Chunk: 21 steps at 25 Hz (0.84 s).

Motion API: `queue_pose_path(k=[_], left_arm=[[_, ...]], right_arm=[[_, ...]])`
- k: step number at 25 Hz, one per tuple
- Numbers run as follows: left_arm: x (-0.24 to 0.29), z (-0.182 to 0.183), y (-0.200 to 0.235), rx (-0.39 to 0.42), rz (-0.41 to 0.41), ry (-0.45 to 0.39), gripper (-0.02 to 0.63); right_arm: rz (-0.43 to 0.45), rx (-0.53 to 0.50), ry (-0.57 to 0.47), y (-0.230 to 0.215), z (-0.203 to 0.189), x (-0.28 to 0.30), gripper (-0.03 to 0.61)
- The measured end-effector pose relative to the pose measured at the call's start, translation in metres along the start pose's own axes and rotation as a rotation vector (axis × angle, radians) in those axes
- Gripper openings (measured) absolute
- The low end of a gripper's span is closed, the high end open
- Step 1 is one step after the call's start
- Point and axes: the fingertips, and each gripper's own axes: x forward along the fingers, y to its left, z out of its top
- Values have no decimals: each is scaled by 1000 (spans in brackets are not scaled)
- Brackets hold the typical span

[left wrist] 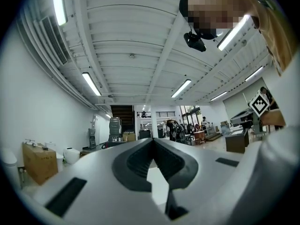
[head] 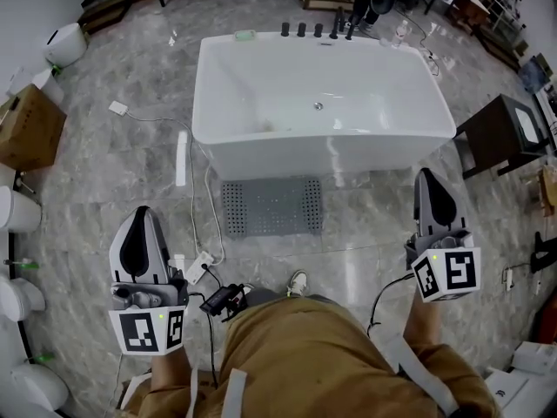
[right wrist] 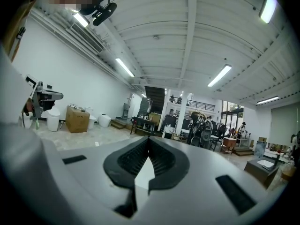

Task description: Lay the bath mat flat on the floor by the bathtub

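Head view looks down on a white bathtub (head: pixel 322 103) standing on a grey marble floor (head: pixel 365 233), with a row of dark taps (head: pixel 318 30) along its far rim. The grey, perforated bath mat (head: pixel 271 205) lies spread flat on the floor right at the foot of the tub's near side, a little left of the tub's middle, its long edge parallel to the tub wall. The left gripper (head: pixel 144 214) hangs over the floor to the left of the mat and the right gripper (head: pixel 426 177) to the right of it, both well apart from the mat and touching nothing. In each gripper view the two dark ribbed pads meet at the tip, so both tools are clenched on nothing at all. A white cable (head: pixel 196 207) trails across the floor left of the mat to a power strip (head: pixel 198 266). A cardboard box (head: pixel 30 127) sits at the far left and a dark side table (head: pixel 505 133) stands right of the tub. One shoe (head: pixel 298 281) of the person shows just below the mat.
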Motion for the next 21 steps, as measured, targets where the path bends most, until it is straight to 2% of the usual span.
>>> queue_pose_path(k=[13, 21], left_arm=[[-28, 5, 5, 12, 32, 3, 5], [-33, 8, 1, 29, 28, 6, 5]], right_arm=[[23, -24, -17, 15, 8, -11, 5], [-3, -16, -5, 6, 2, -22, 5]])
